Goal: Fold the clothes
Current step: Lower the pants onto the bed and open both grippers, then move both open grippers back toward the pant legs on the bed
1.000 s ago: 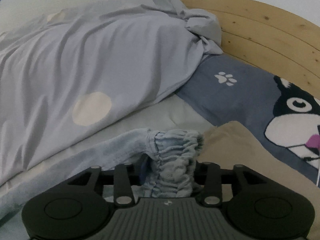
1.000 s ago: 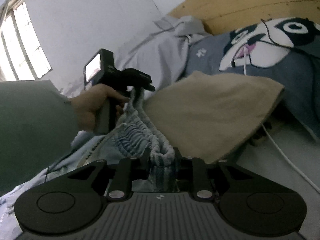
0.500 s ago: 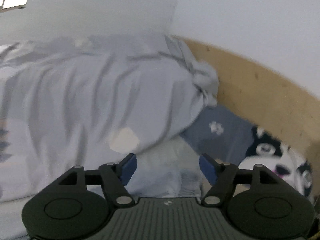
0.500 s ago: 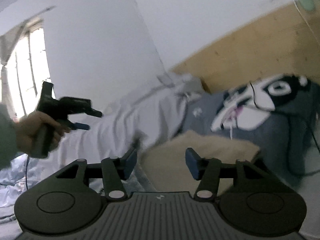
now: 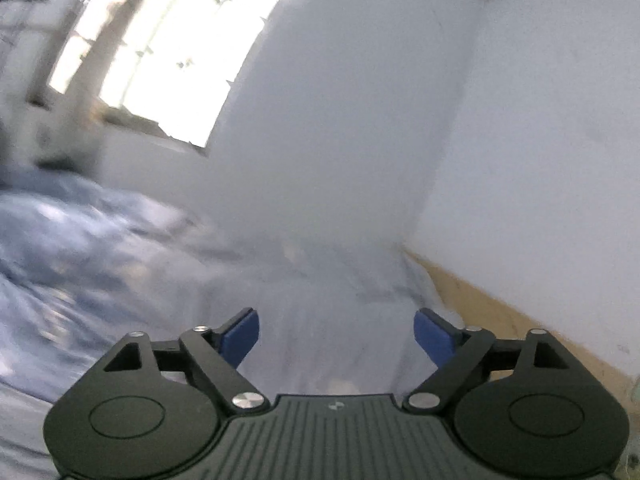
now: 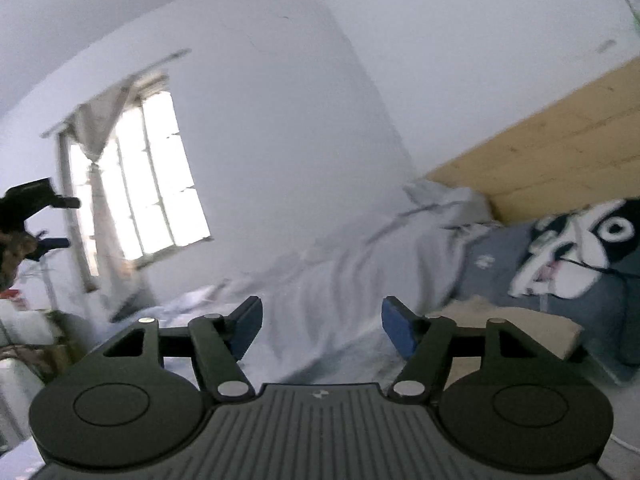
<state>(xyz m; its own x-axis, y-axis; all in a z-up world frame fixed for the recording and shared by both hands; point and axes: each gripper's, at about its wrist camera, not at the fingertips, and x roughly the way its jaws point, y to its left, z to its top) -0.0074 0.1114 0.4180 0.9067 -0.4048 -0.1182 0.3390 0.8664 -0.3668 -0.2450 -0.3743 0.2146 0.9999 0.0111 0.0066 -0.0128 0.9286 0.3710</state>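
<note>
- Standing spread wide at the bottom centre of the left wrist view, the left tool (image 5: 336, 336) shows its blue pads (image 5: 240, 336) well apart with nothing between them; its jaws have just been opening.
- The right tool (image 6: 320, 330) sits at the bottom centre of its own view, jaws likewise parted and just opening further, with no cloth pinched.
- The clothes do not show clearly: in the left wrist view a blurred, pale blue rumpled heap (image 5: 68, 256) fills the left middle, too smeared to tell garment from bedding.
- In the right wrist view a pale grey duvet (image 6: 360, 264) with long creases runs from the centre toward the right, lying on the bed.
- A folded beige cloth (image 6: 516, 328) lies flat at the lower right, just beside a grey pillow (image 6: 568, 256) printed with a black-and-white animal face.
- A wooden headboard (image 6: 560, 152) rises at the right, and a bright window (image 6: 152, 184) at the left.
- At the far left edge, a hand (image 6: 14, 252) holds the other tool.
</note>
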